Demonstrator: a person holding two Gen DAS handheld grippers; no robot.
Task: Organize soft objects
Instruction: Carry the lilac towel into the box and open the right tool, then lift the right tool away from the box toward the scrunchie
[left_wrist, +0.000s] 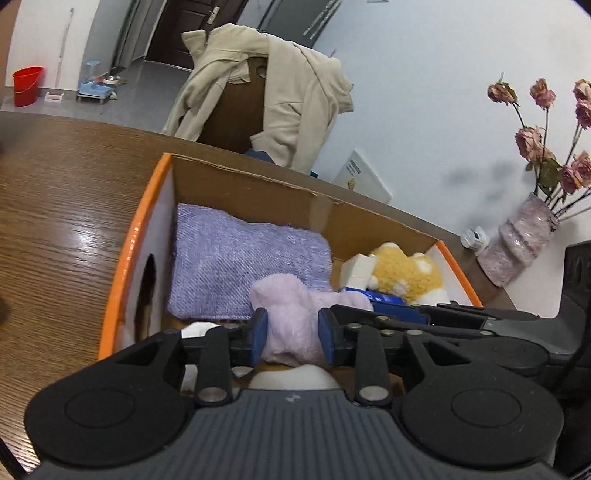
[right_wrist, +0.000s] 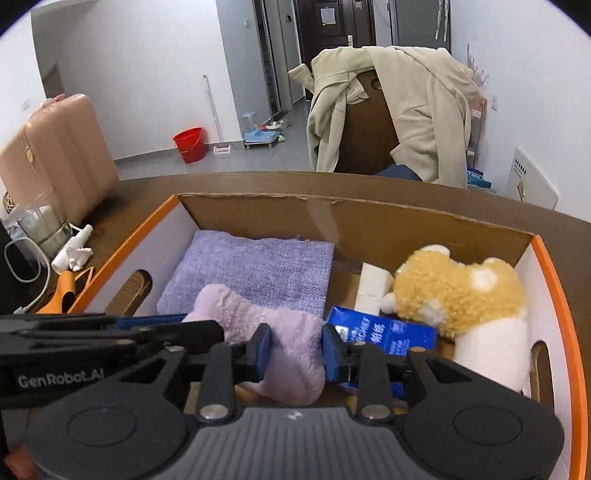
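An orange-rimmed cardboard box sits on the wooden table. Inside lie a folded purple towel, a yellow-and-white plush dog, a blue packet and a white block. A fluffy pale-purple sock hangs over the box. My left gripper and my right gripper are both shut on this sock, side by side. Each gripper shows in the other's view.
A chair draped with a beige coat stands behind the table. A vase of dried roses stands at the right wall. At the left are a glass jar, a white spray bottle and an orange tool.
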